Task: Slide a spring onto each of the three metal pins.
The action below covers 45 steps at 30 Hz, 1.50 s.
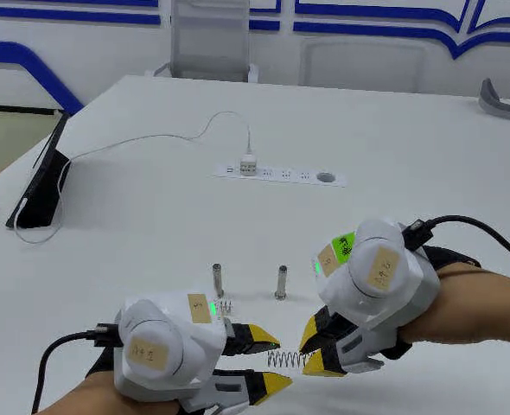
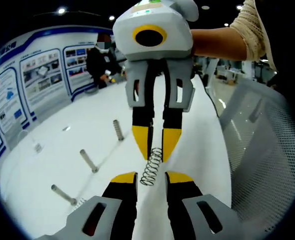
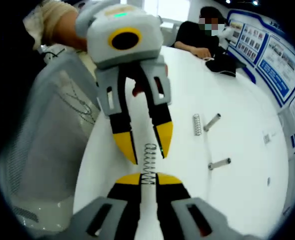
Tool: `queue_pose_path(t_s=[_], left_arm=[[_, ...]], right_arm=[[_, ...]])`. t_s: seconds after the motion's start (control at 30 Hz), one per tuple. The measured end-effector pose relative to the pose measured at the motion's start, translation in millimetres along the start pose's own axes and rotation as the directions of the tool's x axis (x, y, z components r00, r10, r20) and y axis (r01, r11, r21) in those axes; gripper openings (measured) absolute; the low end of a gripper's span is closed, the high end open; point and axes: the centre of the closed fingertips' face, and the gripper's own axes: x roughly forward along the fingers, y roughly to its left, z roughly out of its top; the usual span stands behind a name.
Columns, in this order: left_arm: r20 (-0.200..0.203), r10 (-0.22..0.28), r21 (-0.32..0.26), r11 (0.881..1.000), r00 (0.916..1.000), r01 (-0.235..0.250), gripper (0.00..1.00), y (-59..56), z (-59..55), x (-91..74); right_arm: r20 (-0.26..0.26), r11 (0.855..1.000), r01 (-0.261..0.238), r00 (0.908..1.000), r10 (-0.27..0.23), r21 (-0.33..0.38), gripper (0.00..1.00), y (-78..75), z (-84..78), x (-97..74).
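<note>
A thin steel spring point(image 1: 285, 357) hangs in the air between my two grippers near the table's front edge. My right gripper point(image 1: 314, 347) is shut on one end of it, seen pinched at its yellow tips point(image 3: 148, 180). My left gripper point(image 1: 272, 359) is open, and its tips point(image 2: 151, 177) stand on either side of the spring's free end point(image 2: 150, 170) without touching it. Two upright metal pins point(image 1: 217, 279) point(image 1: 281, 283) stand just beyond the grippers. A loose spring point(image 1: 225, 306) lies at the foot of the left pin. In the left gripper view, a third pin point(image 2: 118, 129) farther off looks coiled.
A white power strip point(image 1: 281, 174) with a plugged cable lies at mid-table. A dark tablet point(image 1: 41, 186) leans at the left edge. Mesh chairs point(image 1: 210, 39) stand behind the table. In the right gripper view, a person point(image 3: 207, 35) sits at the far end of the table.
</note>
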Motion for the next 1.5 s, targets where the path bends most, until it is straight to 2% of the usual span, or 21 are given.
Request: queue_pose_path(t_s=[0.27, 0.63, 1.0, 1.5], left_arm=[[-0.012, -0.006, 0.027, 1.0, 0.9999, 0.006, 0.13, -3.4, -2.4, 0.0], [-0.027, -0.008, 0.042, 0.999, 0.9996, 0.009, 0.12, -5.2, -4.8, -0.7], [-0.03, -0.011, 0.039, 0.999, 0.9995, 0.012, 0.11, -7.2, -4.6, -0.6], [-0.013, 0.0, 0.032, 0.999, 0.9999, 0.0, 0.11, -5.8, -1.5, -1.2]], right_arm=[[-0.008, 1.0, -0.016, 0.9998, 0.016, -0.016, 0.12, 6.2, 1.3, -0.7], [-0.002, 0.999, -0.016, 0.9999, 0.016, -0.046, 0.12, 7.8, 12.2, -8.4], [0.054, 0.998, -0.01, 0.9985, 0.013, -0.062, 0.12, 9.4, 36.9, -17.6], [0.108, 0.998, -0.002, 0.9941, 0.009, -0.065, 0.12, 9.2, 54.4, -17.8]])
